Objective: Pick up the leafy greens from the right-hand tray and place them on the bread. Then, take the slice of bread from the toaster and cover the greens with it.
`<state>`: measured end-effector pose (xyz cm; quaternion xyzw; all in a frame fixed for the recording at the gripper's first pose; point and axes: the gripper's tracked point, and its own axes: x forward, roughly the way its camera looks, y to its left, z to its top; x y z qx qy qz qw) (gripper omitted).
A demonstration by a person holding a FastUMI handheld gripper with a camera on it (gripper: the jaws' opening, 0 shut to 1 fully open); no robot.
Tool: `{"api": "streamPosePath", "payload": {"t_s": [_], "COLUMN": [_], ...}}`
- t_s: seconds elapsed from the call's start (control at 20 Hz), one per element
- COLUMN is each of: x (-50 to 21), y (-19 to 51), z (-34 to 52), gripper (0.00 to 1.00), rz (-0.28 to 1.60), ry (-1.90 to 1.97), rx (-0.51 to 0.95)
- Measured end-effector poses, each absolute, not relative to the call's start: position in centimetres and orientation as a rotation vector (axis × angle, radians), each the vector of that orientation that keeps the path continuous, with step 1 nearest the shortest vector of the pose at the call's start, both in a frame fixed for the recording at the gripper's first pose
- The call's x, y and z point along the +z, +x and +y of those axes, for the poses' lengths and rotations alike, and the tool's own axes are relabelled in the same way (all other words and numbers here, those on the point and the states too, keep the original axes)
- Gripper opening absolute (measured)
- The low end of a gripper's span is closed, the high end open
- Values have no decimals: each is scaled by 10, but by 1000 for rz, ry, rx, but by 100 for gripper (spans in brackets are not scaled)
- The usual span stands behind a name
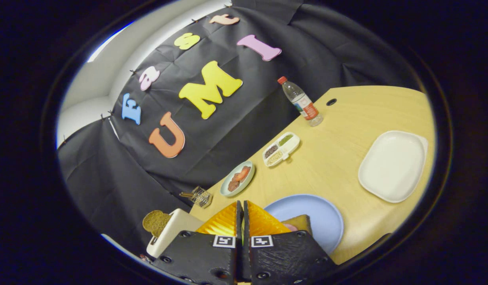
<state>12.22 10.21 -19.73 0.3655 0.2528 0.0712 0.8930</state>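
My gripper (242,215) is shut, its two fingers pressed together with nothing seen between them. Just beyond the right finger lies a blue plate (327,215) holding a brown bread slice (301,222), with a bit of pink filling (290,227) at the slice's edge; the finger hides part of both. Beside the left finger stands a white toaster (170,233) with a brown bread slice (156,222) sticking up out of its slot. Farther off to the right lies the white tray (392,166), its surface plain white.
On the wooden table (338,150) beyond the fingers are a small plate of tomato slices (238,178), a divided dish of seeds (281,148), a water bottle (301,101) and a small clear rack (200,196). The black cloth wall runs along the table's far edge.
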Motion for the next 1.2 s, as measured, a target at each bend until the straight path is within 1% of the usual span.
{"api": "streamPosePath", "payload": {"t_s": [0.3,0.45,0.55,0.6,0.65,0.8,1.0,1.2], "x": [-222,-230,-236,-237,-234,-233,-210,-168], "y": [113,111,108,107,106,105,102,98], "z": [73,66,65,64,63,58,50,51], "gripper": [0,1,6,6,14,30,54,87], "rz": [542,556,575,579,573,561,507,410], "ry": [649,590,540,520,512,477,425,344], "rx": [65,51,56,49,51,41,30,35]}}
